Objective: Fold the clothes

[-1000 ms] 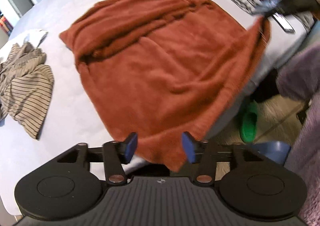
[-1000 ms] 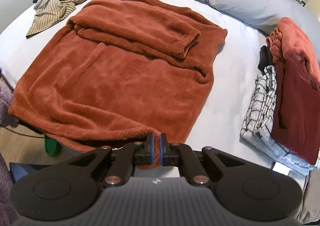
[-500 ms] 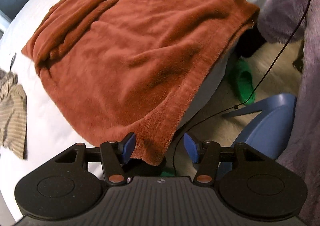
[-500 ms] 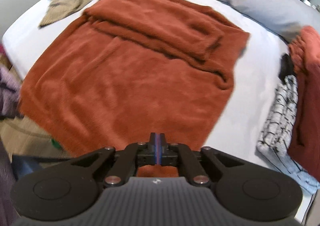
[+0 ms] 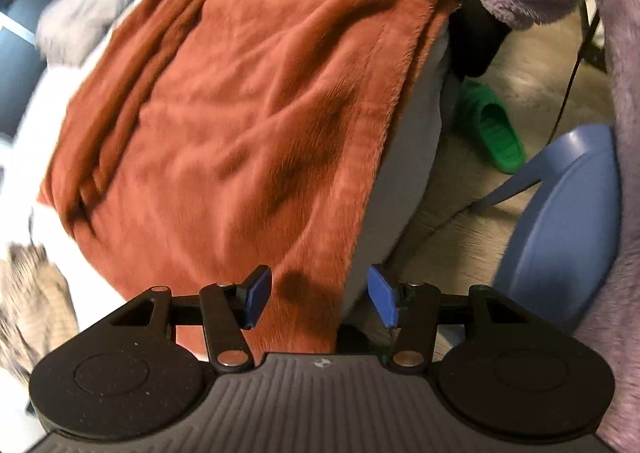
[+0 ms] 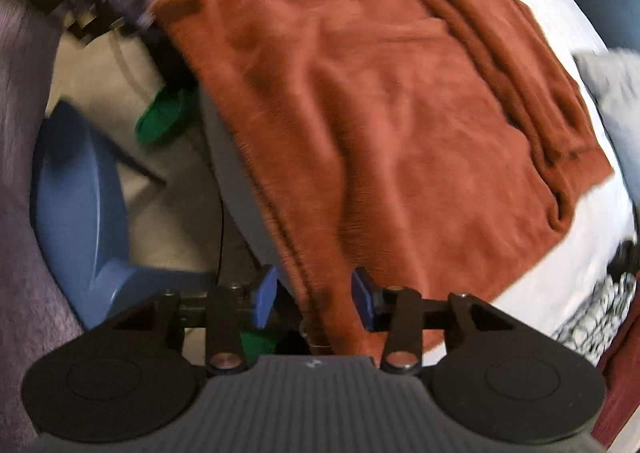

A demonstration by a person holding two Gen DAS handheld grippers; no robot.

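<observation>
fleece garment (image 5: 248, 101) spread flat on bed (image 5: 404, 181) for folding | your left claw (image 5: 318, 299) open astride hem corner | your right claw (image 6: 314, 297) opening, hem between jaws, ungripped

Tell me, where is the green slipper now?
In the left wrist view, the green slipper lies on the floor at right, between the bed's edge and the blue chair.

White bed (image 5: 404, 181), beige floor (image 5: 532, 65), blue chair (image 5: 560, 221) (1 green slipper (image 5: 494, 131) beside it)
</observation>
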